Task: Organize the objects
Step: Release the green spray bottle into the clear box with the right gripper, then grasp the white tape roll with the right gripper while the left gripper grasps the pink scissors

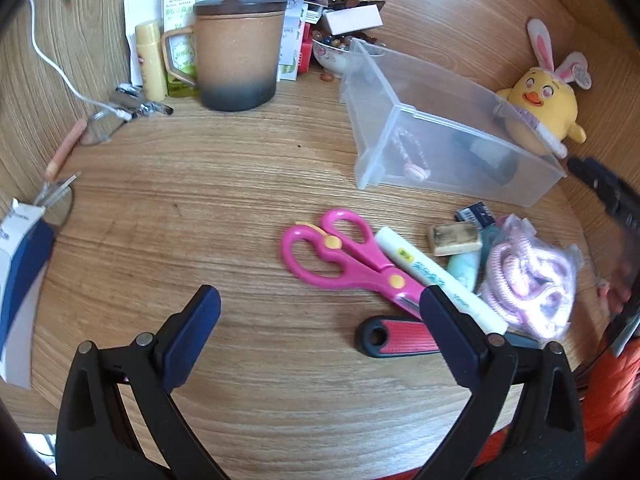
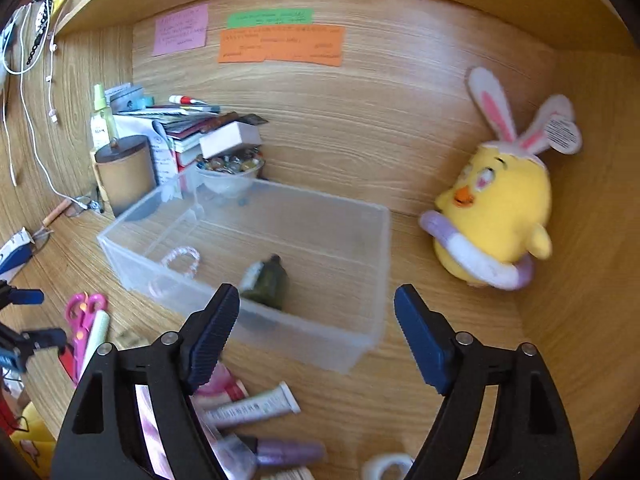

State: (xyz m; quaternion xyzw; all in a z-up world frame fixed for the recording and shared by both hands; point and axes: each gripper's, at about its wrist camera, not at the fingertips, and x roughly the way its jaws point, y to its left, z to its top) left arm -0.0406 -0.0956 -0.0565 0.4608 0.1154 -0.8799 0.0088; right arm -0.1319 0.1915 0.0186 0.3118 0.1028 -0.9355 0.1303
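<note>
Both grippers stood wide open and empty at inspection. Left gripper (image 1: 320,304) hung over bare desk (image 1: 200,208), its right-hand finger overlapping the tip of the pink scissors (image 1: 340,256) and the white marker (image 1: 436,280) in the left wrist view; contact could not be confirmed. Right gripper (image 2: 316,312) was poised at the near wall of the clear plastic bin (image 2: 360,344), with nothing between its pads.

The bin held a beaded bracelet (image 2: 180,264) and a dark green bottle (image 2: 268,280) lying near the front wall. Loose items not yet sorted lay in a tight cluster just in front of the bin: the scissors, the marker, a red-and-black handle (image 1: 400,340), a tan eraser (image 1: 454,238), a small teal item (image 1: 464,268) and a bagged coil of pink cord (image 1: 532,280). Two tubes (image 2: 256,404) lay beneath the right gripper. A yellow plush chick (image 2: 496,224) sat beside the bin, and a lidded mug (image 1: 236,56) stood well apart at the back.

Judged risks:
- The scissors, marker and handle overlapped; closing on one could drag or flip its neighbours.
- The marker is round and may roll out of a shallow pinch.
- The bin looked light; a knock from the right gripper could slide it toward the chick.
- The two grippers worked near each other at the cluster, so a collision was possible.
</note>
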